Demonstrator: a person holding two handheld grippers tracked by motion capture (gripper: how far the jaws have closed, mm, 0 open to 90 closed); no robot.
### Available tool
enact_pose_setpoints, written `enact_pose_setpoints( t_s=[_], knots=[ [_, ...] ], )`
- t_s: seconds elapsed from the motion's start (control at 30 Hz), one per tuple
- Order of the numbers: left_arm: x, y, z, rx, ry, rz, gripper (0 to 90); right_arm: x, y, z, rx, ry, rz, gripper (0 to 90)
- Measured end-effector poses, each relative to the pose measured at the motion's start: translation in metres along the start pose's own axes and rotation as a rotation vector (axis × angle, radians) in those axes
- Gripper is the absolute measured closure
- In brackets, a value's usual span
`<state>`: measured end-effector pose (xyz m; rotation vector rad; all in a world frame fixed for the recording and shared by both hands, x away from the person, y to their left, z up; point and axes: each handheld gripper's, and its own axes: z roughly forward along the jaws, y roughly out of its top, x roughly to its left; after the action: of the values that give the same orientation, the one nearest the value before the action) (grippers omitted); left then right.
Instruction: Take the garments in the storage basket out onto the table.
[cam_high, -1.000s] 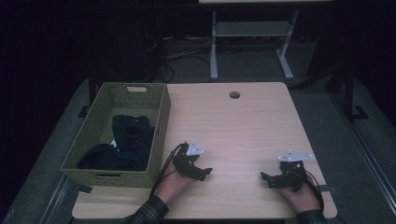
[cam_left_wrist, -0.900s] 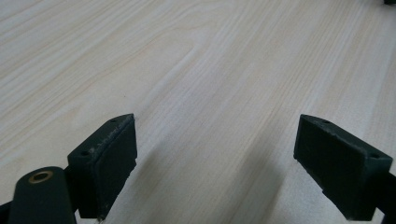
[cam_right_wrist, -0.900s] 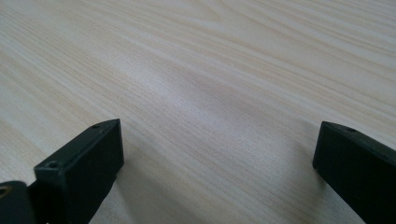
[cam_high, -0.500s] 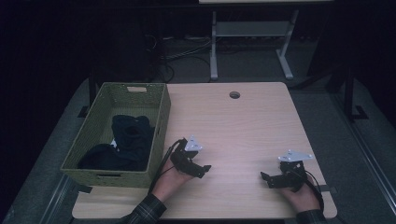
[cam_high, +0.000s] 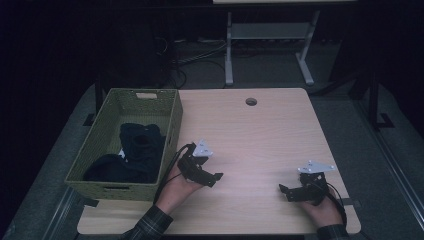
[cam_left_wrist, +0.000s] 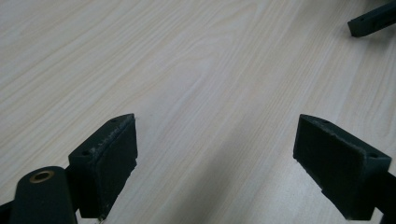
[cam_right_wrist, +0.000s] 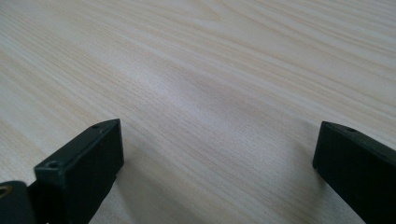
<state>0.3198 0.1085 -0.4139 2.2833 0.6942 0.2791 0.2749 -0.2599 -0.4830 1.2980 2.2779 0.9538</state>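
My left gripper (cam_high: 214, 179) lies low over the wooden table (cam_high: 250, 135) just right of a green woven basket (cam_high: 172, 125), its jaws pointing right. In the left gripper view the left gripper (cam_left_wrist: 217, 126) stands open over bare wood, and a jaw of the other gripper (cam_left_wrist: 373, 23) shows at the top right. My right gripper (cam_high: 286, 192) rests near the table's front right corner, jaws pointing left. It is open too in the right gripper view (cam_right_wrist: 219, 128), with nothing between the pads.
The basket holds dark clothing (cam_high: 137, 150) and sits along the table's left side. A round cable hole (cam_high: 251, 101) is near the far edge. A metal stand (cam_high: 270, 45) stands on the floor beyond the table.
The left gripper has shifted slightly up and toward the basket. The right gripper has stayed where it was.
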Motion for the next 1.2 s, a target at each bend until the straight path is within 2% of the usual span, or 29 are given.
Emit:
enact_pose_setpoints(
  t_s=[0.13,0.77,0.9,1.2],
  knots=[
    [0.002,0.004,-0.005,-0.006,-0.001,-0.002,13.0,0.000,0.000,0.000,0.000,0.000,0.000,1.5],
    [0.010,0.026,-0.020,-0.013,-0.011,0.036,13.1,0.000,0.000,0.000,0.000,0.006,-0.005,1.5],
    [0.017,0.030,-0.024,-0.039,-0.039,0.043,13.5,0.000,0.000,0.000,0.000,0.007,-0.006,1.5],
    [0.028,0.034,-0.027,-0.031,-0.065,0.041,13.5,0.000,0.000,0.000,-0.001,0.005,-0.006,1.5]
  ],
)
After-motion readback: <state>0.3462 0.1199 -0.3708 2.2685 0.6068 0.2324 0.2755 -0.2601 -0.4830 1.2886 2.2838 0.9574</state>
